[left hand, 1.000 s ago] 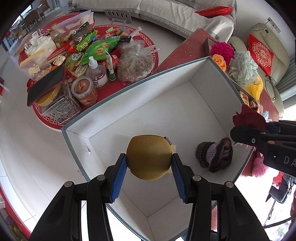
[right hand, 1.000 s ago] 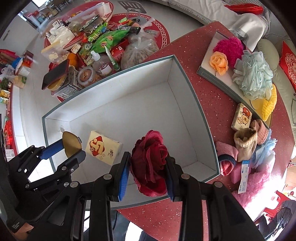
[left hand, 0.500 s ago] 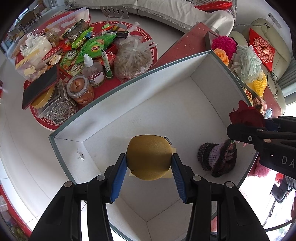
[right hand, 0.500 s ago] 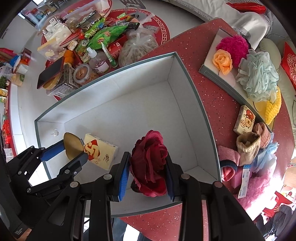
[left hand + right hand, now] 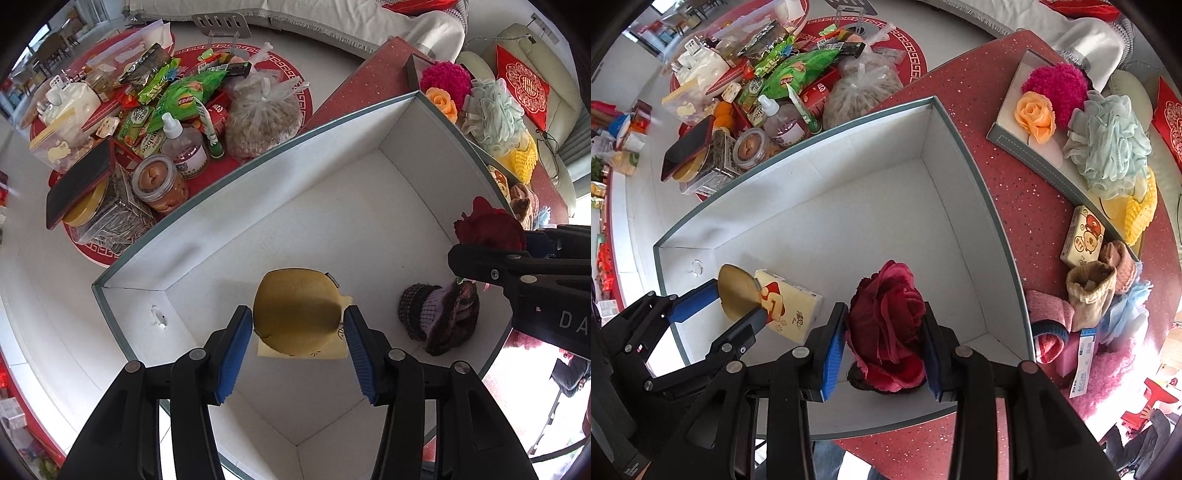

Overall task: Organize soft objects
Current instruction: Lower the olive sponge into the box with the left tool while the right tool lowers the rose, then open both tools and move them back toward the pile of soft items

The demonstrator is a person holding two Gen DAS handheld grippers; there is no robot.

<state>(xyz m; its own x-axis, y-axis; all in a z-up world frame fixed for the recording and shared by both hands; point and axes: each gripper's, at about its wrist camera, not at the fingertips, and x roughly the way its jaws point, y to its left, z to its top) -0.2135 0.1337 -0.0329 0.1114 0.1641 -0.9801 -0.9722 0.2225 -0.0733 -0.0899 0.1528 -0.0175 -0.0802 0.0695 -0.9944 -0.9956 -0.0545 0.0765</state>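
A round yellow sponge [image 5: 295, 314] stands between the pads of my left gripper [image 5: 297, 314], low inside the white box [image 5: 258, 162]. The jaws are opening and a thin gap shows at the right pad. Under the sponge lies a tissue pack [image 5: 790, 310]. My right gripper [image 5: 882, 308] points down over the box's near right corner. A dark red fabric rose [image 5: 886, 325] hangs between its pads. These jaws are opening too, though both pads still touch the petals. A dark knitted piece [image 5: 439, 317] lies on the box floor beneath the rose.
The box sits on a red glitter tabletop [image 5: 1015, 206]. A shallow tray [image 5: 997, 136] at the right holds a pink pompom, an orange rose, a pale blue bath puff and a yellow knit. Socks and pink cloths [image 5: 1089, 295] are heaped nearby. Snacks and bottles [image 5: 184, 96] crowd a lower red table.
The left pads have spread off the sponge, which now rests lower on the tissue pack. The right pads have widened slightly around the rose. Neither hand has shifted much.
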